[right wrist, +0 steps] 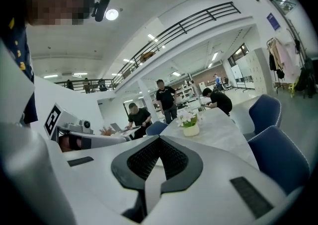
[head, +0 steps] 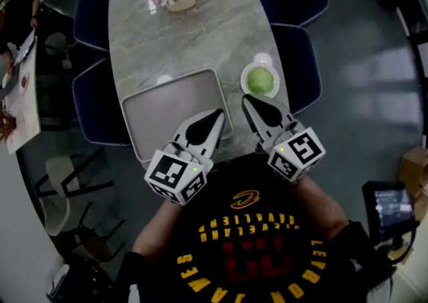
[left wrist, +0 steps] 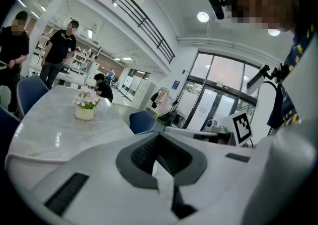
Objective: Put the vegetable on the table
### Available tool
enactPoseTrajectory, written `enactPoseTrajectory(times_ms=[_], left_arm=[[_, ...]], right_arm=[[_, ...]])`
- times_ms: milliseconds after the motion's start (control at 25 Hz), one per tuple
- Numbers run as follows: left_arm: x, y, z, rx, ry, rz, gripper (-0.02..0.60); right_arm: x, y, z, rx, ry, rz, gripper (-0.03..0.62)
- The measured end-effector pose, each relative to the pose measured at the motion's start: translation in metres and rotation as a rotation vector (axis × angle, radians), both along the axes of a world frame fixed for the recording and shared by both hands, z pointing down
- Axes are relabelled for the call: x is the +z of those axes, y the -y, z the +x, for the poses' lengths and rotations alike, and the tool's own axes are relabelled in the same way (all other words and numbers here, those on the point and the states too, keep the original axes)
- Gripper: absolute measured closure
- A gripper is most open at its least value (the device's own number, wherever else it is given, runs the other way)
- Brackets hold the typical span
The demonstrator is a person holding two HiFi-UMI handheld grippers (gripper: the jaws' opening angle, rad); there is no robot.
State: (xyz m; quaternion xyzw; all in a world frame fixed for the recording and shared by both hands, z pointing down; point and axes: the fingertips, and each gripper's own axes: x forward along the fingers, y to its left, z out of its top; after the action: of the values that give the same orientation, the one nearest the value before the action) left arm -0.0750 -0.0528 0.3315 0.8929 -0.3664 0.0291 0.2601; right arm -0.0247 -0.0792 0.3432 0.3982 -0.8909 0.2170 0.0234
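**Table** [head: 221, 27]: grey marbled top with rounded ends, running from the upper centre of the head view down to the middle.

**Green vegetable** [head: 261, 80]: round and pale green. It sits in a small white dish [head: 244, 85] on the table near its right edge, centre-right of the frame. The dish is just right of the tray and just ahead of the right gripper's tip. Neither gripper touches it.

**Tray** [head: 167, 108]: grey, rectangular with rounded corners and a bare surface. It lies at the near end of the table, centre-left of the frame.

**Flowerpot** [head: 179, 2]: cream, holding pink blossoms, at the far end of the table at top centre.

**Chairs**: dark blue, along both long sides of the table. One [head: 301, 67] stands right of the dish and another [head: 97, 104] left of the tray.

**Left gripper** [head: 215, 116]: white body with a marker cube, lower centre-left of the frame. Its tip lies over the tray's near right corner, and contact with the tray cannot be told. In the left gripper view the jaws are pressed together with nothing between them.

**Right gripper** [head: 246, 99]: tip pointing at the dish from just below it. In the right gripper view the jaws meet and are empty.

**Person**: black shirt with yellow and red lettering, bottom centre of the head view.

**Small screen** [head: 391, 208]: on a mount, lower right of the head view.

**Bystanders** [right wrist: 165, 97]: beyond the table's far end, mid-frame in the right gripper view.
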Motion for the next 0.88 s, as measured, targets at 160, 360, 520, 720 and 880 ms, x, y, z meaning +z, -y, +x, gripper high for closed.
enactPoseTrajectory(times_ms=[160, 360, 520, 720, 880], left_arm=[[-0.010, -0.005, -0.006, 0.022, -0.009, 0.031, 0.581], [-0.016, -0.012, -0.010, 0.049, -0.021, 0.051, 0.581], [-0.015, -0.017, -0.014, 0.066, -0.032, 0.066, 0.581], [-0.014, -0.020, -0.020, 0.075, -0.031, 0.061, 0.581], [-0.009, -0.023, -0.030, 0.078, -0.034, 0.070, 0.581]], right_arm=[[-0.012, -0.009, -0.011, 0.010, -0.008, 0.032, 0.589], [-0.015, -0.021, -0.021, 0.024, -0.029, 0.053, 0.589], [-0.015, -0.027, -0.030, 0.027, -0.034, 0.059, 0.589], [-0.018, -0.032, -0.042, 0.014, -0.040, 0.074, 0.589], [-0.015, -0.034, -0.049, 0.013, -0.055, 0.080, 0.589]])
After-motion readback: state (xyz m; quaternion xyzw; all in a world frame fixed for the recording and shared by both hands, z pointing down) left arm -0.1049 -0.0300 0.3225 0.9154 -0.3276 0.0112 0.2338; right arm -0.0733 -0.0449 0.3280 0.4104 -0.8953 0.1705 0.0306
